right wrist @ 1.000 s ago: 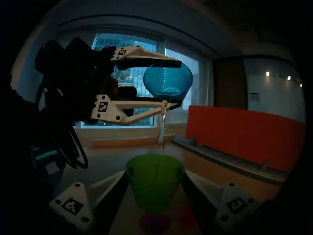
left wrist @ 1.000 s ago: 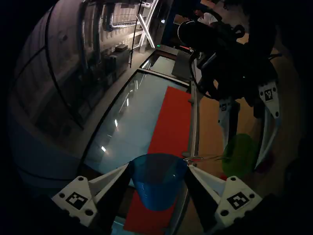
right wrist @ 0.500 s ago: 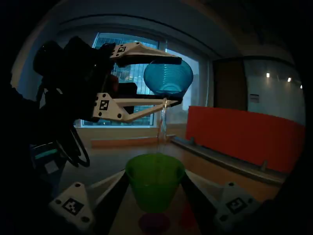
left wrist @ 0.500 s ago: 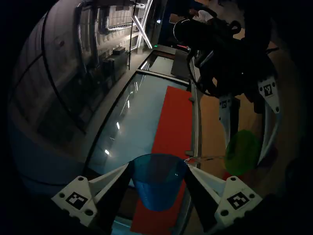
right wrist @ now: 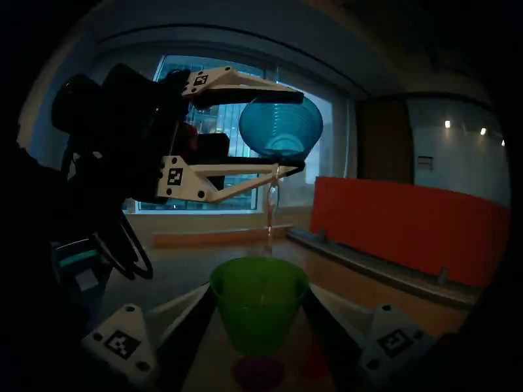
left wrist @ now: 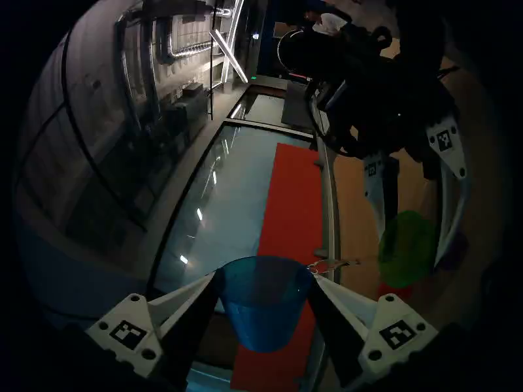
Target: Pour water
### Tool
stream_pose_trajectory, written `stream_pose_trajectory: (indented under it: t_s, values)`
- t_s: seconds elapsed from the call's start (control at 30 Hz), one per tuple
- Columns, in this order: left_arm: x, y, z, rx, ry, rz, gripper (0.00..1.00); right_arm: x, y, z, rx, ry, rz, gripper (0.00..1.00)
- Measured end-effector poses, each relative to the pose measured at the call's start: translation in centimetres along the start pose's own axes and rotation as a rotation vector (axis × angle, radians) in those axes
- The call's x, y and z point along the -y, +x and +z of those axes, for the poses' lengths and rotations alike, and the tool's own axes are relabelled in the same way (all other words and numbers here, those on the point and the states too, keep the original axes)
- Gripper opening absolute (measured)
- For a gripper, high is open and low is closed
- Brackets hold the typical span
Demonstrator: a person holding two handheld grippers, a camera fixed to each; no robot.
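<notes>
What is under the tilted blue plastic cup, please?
A thin stream of water falls from the blue plastic cup into the green translucent plastic cup, held upright between the right tongs. How full that cup is cannot be told.

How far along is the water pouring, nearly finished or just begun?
Done: the left gripper holds the blue cup tipped above the green cup in the right gripper. In hand: a thin stream falls into the green cup. Left: emptying and righting the blue cup; remaining water cannot be judged.

Dim, backlit by window (right wrist: 333,144), fisheye-warped edges.
</notes>
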State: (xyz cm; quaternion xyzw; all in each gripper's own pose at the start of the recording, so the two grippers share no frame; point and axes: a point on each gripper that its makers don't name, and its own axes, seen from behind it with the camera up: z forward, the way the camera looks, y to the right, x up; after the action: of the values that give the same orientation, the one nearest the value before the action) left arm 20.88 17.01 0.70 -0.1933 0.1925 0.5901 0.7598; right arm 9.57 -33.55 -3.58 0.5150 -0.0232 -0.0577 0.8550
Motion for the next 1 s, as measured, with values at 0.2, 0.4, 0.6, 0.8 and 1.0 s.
stream_pose_trajectory:
  t_s: [0.2, 0.4, 0.6, 0.8, 1.0]
  values:
    - [0.2, 0.2, -0.2, -0.001, -0.004, 0.034, 0.88, -0.1, 0.1, 0.0, -0.001, 0.000, 0.002, 0.89]
    - [0.5, 0.3, -0.2, 0.002, -0.004, 0.076, 0.88, 0.0, 0.3, 0.0, -0.004, 0.002, -0.002, 0.89]
    - [0.7, 0.7, -0.1, -0.003, -0.007, 0.112, 0.88, 0.0, 0.3, 0.0, -0.007, 0.001, -0.002, 0.89]
    - [1.0, 1.1, -0.1, -0.012, -0.002, 0.151, 0.88, 0.1, 0.4, 0.0, -0.010, -0.001, -0.003, 0.89]
    - [1.0, 1.3, -0.2, -0.008, 0.000, 0.192, 0.88, 0.1, 0.6, 0.0, -0.016, 0.000, -0.005, 0.89]
